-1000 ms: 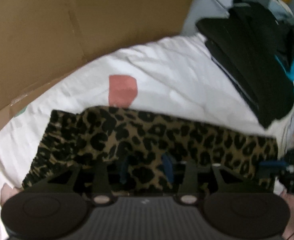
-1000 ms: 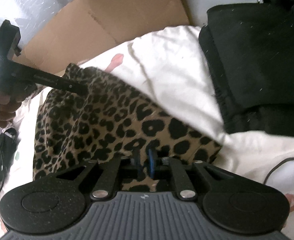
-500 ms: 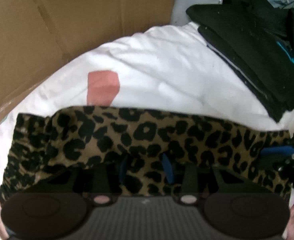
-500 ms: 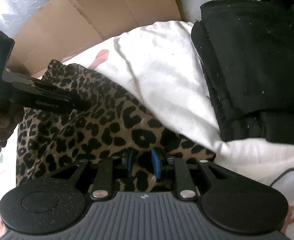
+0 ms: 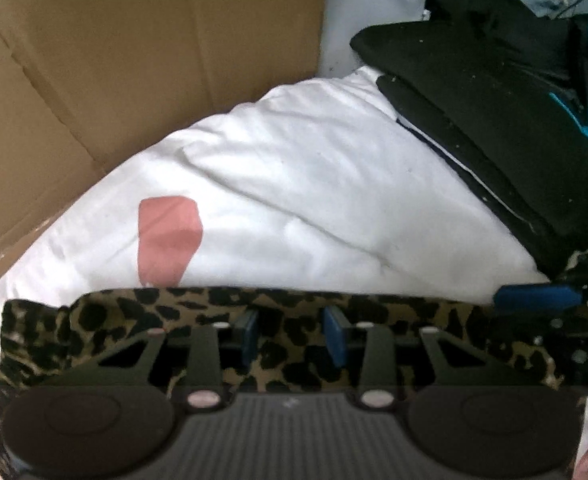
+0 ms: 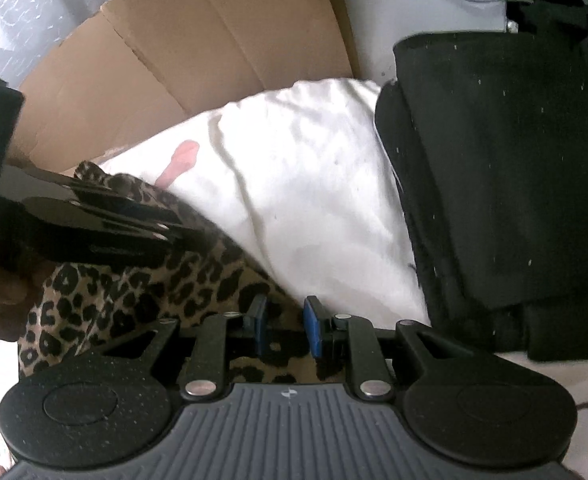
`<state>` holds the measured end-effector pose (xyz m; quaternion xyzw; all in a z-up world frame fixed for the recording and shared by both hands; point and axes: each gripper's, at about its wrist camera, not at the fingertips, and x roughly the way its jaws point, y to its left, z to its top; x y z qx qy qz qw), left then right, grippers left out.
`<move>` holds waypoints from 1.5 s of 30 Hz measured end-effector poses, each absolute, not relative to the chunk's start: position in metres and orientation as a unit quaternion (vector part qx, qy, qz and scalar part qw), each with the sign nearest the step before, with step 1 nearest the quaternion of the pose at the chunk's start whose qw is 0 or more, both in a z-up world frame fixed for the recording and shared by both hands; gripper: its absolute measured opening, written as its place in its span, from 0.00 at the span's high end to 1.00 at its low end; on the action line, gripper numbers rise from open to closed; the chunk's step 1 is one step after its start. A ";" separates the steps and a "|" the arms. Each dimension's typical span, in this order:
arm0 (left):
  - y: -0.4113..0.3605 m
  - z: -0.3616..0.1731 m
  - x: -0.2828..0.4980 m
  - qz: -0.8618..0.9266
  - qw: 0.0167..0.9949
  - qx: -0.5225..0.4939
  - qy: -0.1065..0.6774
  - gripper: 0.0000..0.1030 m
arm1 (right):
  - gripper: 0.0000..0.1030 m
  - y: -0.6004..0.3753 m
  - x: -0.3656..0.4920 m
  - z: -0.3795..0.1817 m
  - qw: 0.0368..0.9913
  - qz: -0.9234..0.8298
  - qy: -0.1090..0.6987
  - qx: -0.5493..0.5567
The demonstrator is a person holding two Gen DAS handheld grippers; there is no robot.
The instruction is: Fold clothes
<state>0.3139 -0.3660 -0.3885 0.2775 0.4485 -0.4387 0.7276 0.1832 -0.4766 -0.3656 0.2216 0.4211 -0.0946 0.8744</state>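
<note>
- Leopard garment point(image 5: 286, 312) is lying as a flat band on the white bedding point(image 5: 294, 184), near side of the black folded stack point(image 5: 493, 128).
- Left gripper point(image 5: 292, 334) and right gripper point(image 6: 284, 326) are both sitting parted over its edge, pinching nothing.
- Fold is looking partway; can't tell how many folds are remaining.

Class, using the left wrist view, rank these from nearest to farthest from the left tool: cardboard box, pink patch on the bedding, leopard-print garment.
1. Leopard-print garment, directly between and under the left tool.
2. Pink patch, ahead, slightly left, on the white bedding.
3. Cardboard box, behind, upper left.
</note>
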 end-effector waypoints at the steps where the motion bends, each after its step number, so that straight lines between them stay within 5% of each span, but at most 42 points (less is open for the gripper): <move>1: -0.366 -0.389 0.315 -0.439 0.728 0.274 0.450 0.63 | 0.74 -0.474 0.184 -0.366 0.875 -0.090 0.421 0.220; 21: -0.376 -0.388 0.315 -0.411 0.745 0.263 0.454 0.64 | 0.81 -0.443 0.210 -0.379 0.889 -0.046 0.425 0.167; 37: -0.288 -0.312 0.379 -0.364 0.782 0.269 0.428 0.72 | 0.81 -0.449 0.212 -0.385 0.893 -0.031 0.418 0.162; 45: -0.266 -0.335 0.398 -0.351 0.777 0.265 0.451 0.84 | 0.81 -0.447 0.211 -0.386 0.896 -0.033 0.415 0.158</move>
